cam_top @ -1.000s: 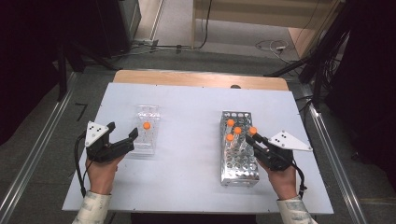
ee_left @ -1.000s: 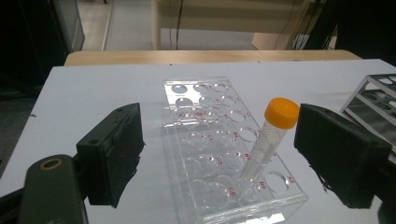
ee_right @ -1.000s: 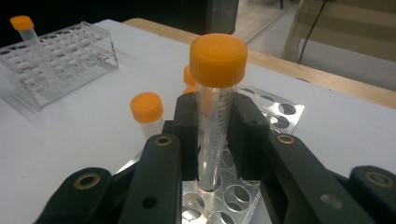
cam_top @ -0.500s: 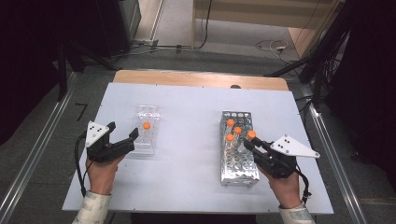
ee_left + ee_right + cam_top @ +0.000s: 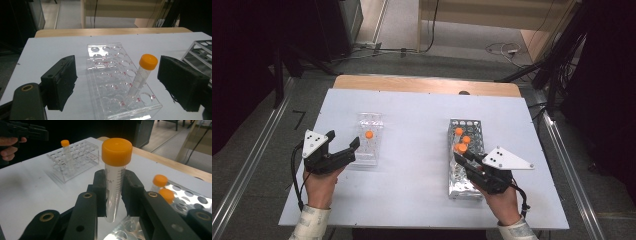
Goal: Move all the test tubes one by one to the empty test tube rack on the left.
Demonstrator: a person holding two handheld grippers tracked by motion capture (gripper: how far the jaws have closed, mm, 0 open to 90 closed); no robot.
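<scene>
My right gripper [image 5: 115,195] is shut on a clear graduated tube with an orange cap [image 5: 116,170], held upright. Its lower end hangs just above the metal rack [image 5: 186,198]. From above, this gripper [image 5: 464,156] and its tube [image 5: 461,148] are over the left side of the metal rack [image 5: 472,125]. Two more orange-capped tubes [image 5: 458,131] [image 5: 466,139] stand in that rack. My left gripper [image 5: 343,141] is open beside the clear plastic rack [image 5: 366,152]. Its jaws [image 5: 117,83] straddle that rack [image 5: 105,62], where one orange-capped tube [image 5: 145,67] leans in a hole.
The white tabletop [image 5: 412,125] spreads between the two racks. A wooden strip [image 5: 427,84] runs along its far edge, with floor, cables and dark equipment beyond. The left gripper [image 5: 30,132] and its hand appear far off behind the clear rack [image 5: 80,157].
My right gripper has carried its tube to the left over the metal rack, rising slightly. The left gripper and the clear rack have stayed where they were.
</scene>
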